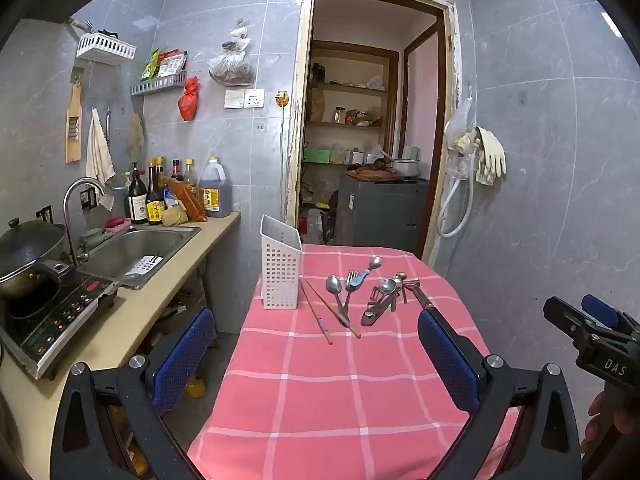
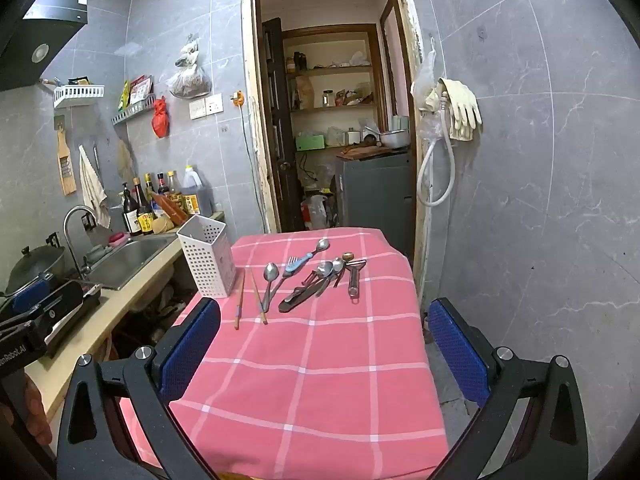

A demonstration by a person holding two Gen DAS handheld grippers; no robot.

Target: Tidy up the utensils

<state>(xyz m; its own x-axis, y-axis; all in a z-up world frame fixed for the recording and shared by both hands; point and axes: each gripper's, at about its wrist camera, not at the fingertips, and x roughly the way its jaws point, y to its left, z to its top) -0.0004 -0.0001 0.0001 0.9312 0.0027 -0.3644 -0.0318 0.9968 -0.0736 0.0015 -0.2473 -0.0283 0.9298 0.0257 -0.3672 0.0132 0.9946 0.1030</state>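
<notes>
both grippers—left point(image 1: 316, 352), right point(image 2: 324, 344)—hover level, jaws wide, before the utensils point(image 2: 308, 276).

- Each camera looks forward along its own tongs, down the desk point(image 1: 340, 380) toward the doorway point(image 2: 332, 120).
- Both views share the desk ahead, well beyond the tongs.

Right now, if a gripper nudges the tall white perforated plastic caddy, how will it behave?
The tall white perforated plastic caddy probably tips easily: it looks tall, narrow and empty. It likely drags on the pink checked tablecloth rather than sliding, and sits near the table's left edge.
</notes>
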